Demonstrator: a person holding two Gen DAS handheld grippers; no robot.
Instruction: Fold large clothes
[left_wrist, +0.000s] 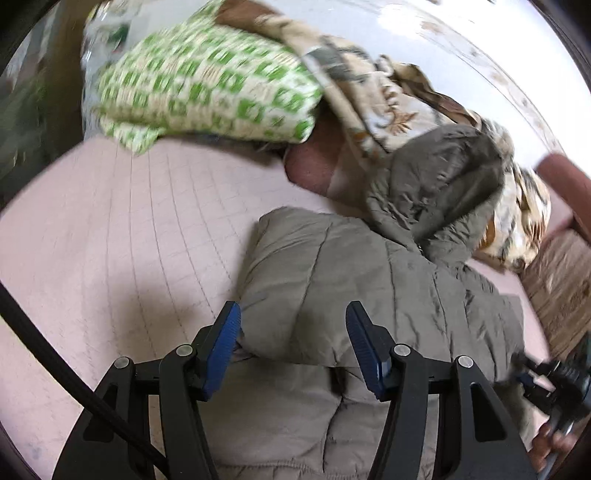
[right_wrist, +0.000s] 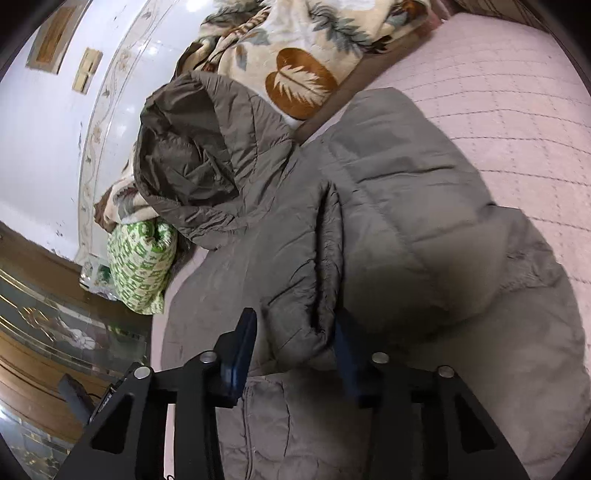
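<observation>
My left gripper (left_wrist: 293, 347) hangs wide apart over the grey puffer jacket (left_wrist: 332, 295), which lies on the pink quilted bed cover (left_wrist: 129, 240). Only the right wrist view shows my right gripper (right_wrist: 295, 350) closing in around a raised fold of jacket near the front opening; I cannot tell if it pinches. A green patterned pillow (left_wrist: 207, 85) and leaf-print blanket (right_wrist: 295, 55) lie far.

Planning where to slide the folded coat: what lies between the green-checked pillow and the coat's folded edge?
Only bare pink quilted bedcover separates the green-checked pillow from the coat, clearest in the left wrist view.
</observation>
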